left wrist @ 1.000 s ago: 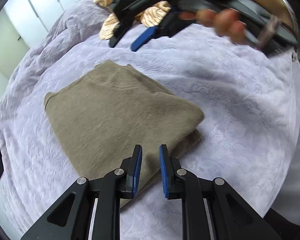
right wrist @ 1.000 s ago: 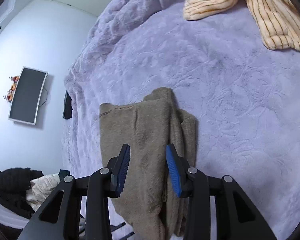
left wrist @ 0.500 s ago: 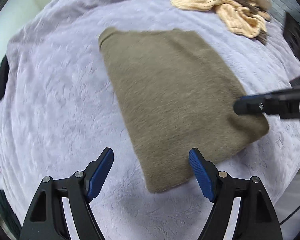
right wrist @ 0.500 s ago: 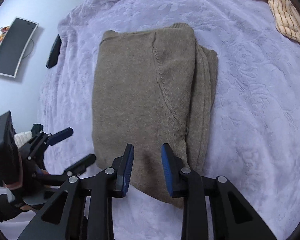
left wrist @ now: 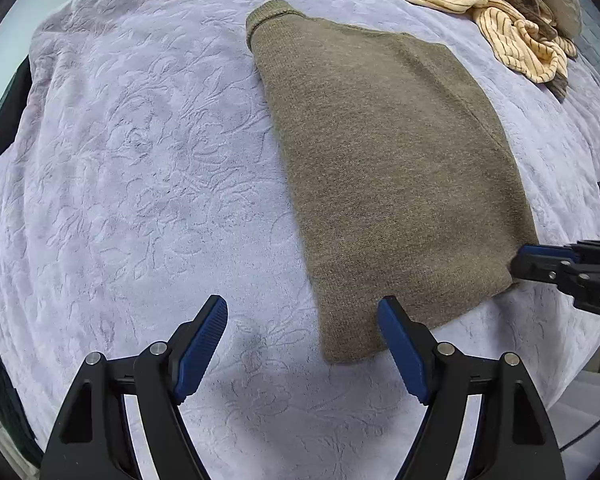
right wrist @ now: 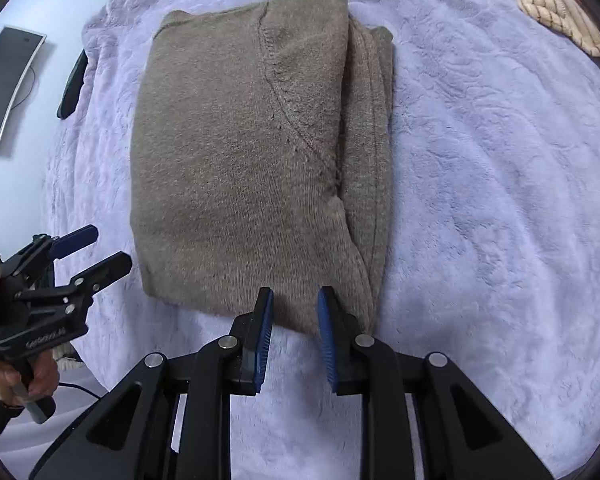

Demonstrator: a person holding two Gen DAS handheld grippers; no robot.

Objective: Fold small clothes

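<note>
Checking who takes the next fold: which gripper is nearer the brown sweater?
Right. The right gripper sits at the brown sweater's near edge, jaws narrow with cloth between them, a grip not confirmed. The left gripper hangs wide open beside its near corner, mostly over the blanket.

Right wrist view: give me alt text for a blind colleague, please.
A folded olive-brown sweater lies on a lavender embossed blanket. The right gripper hovers at its near edge, jaws narrowly apart and gripping nothing, while the left gripper waits open beside the sweater.
</note>
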